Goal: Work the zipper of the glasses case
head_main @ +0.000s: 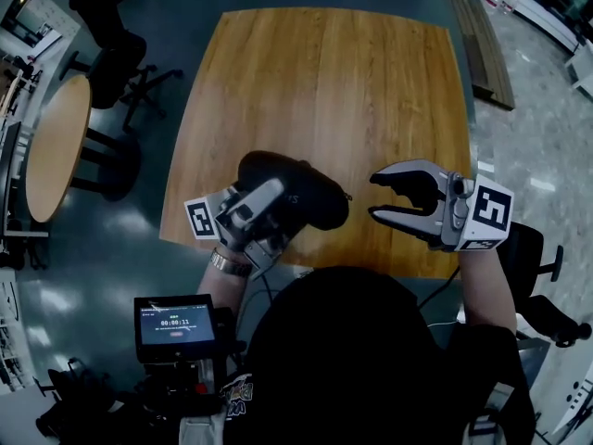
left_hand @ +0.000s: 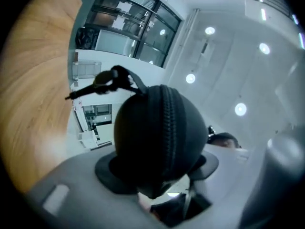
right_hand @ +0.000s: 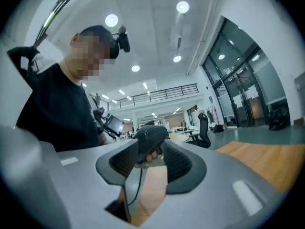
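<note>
Left gripper [head_main: 275, 202] of mine clamps the black glasses case [head_main: 310, 185] over the table [head_main: 324, 82], its long axis running rightward to the zipper pull [head_main: 347, 196], just beside my right gripper [head_main: 372, 197], whose jaws stand apart and empty.

The room is lit from above by round ceiling lights [right_hand: 111, 19]. The head view is dim, with a soft shine on the wooden table [head_main: 324, 72]. The glasses case [left_hand: 157, 132] is shown almost black. Both gripper views are bent at the edges, with black corners.
</note>
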`<state>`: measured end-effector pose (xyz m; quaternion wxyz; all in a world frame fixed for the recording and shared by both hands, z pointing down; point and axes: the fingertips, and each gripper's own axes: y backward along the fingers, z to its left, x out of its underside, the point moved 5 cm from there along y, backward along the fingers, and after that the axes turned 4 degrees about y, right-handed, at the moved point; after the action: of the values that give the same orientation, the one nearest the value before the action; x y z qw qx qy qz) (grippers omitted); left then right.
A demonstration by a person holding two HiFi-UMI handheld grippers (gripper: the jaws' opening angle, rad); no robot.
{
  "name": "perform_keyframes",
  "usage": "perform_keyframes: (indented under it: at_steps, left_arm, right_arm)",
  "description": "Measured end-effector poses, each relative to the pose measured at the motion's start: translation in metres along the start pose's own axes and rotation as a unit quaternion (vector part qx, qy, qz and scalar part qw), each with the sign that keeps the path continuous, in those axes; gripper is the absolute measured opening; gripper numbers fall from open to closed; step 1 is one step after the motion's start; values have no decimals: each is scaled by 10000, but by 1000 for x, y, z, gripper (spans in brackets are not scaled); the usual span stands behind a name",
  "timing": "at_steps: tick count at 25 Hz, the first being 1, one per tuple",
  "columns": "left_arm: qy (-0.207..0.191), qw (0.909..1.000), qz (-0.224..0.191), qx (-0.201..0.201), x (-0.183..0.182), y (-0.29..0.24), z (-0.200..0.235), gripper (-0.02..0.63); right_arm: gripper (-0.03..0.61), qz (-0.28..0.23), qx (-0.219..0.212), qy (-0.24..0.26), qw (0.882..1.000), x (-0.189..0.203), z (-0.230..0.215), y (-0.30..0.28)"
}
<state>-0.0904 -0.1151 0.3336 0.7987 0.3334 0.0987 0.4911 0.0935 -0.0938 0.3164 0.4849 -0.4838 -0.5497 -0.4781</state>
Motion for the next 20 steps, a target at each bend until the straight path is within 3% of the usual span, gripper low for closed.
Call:
perform_keyframes:
  at_steps: [3, 6, 9, 10, 12, 17, 20]
  left_arm:
    - [-86, 9996, 52, 277, 2, -6, -7, 262]
    - [-279, 9990, 116, 327, 4, -9, -10, 262]
    - [-651, 9973, 324, 124, 6, -12, -11, 263]
    - [-798, 9962, 357, 26, 6, -11, -12, 264]
    - [-1045, 9937, 379, -155, 4, -8, -11, 264]
    - [-1545, 9859, 477, -420, 5, -6, -10, 263]
    - [-1886, 9792, 432, -617, 6, -8, -9, 259]
  right_arm:
    - [158, -694, -160, -959, 9928, 5, -1, -4]
    - [158, -1490, -511, -2168, 9634, 14, 0, -15]
    - [115, -1751, -701, -2901, 9382, 22, 0, -22]
    - [63, -1717, -648, -2989, 9365, 25, -1, -23]
    - [32, -1613, -526, -3000, 9387, 30, -3, -22]
    - [26, -1569, -349, -2889, 9438, 33, -6, -16]
    - [25, -1603, -24, -2705, 9493, 31, -10, -12]
